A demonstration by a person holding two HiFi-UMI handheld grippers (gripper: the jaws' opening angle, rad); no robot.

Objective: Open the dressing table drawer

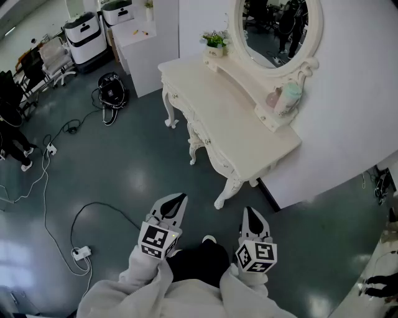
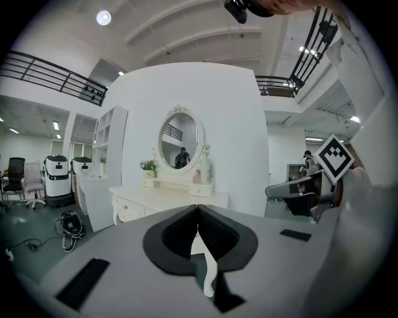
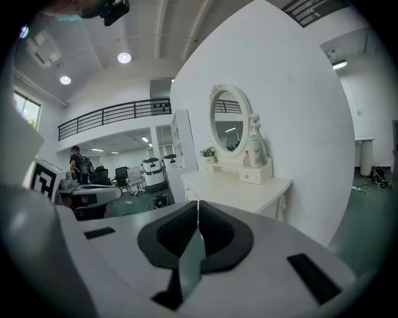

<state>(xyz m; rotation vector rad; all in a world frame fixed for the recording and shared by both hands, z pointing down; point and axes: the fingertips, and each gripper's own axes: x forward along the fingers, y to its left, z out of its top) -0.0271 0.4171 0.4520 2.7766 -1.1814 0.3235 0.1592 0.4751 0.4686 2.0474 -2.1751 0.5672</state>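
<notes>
Both grippers empty, jaws pressed together: left gripper (image 1: 178, 197), right gripper (image 1: 249, 211). Dressing table (image 1: 239, 121) stands ahead, well apart from the 2; drawer (image 1: 205, 140) front runs along its long edge facing head view's left, so left gripper prob. nearer. Front seen nearly edge-on from above, knobs tiny; in left gripper view the jaws cover its near part.

Even brightness is given by round white ceiling lamps (image 2: 104, 17); glare is seen on the glossy teal floor (image 1: 134, 166); edges are fisheye-warped.
</notes>
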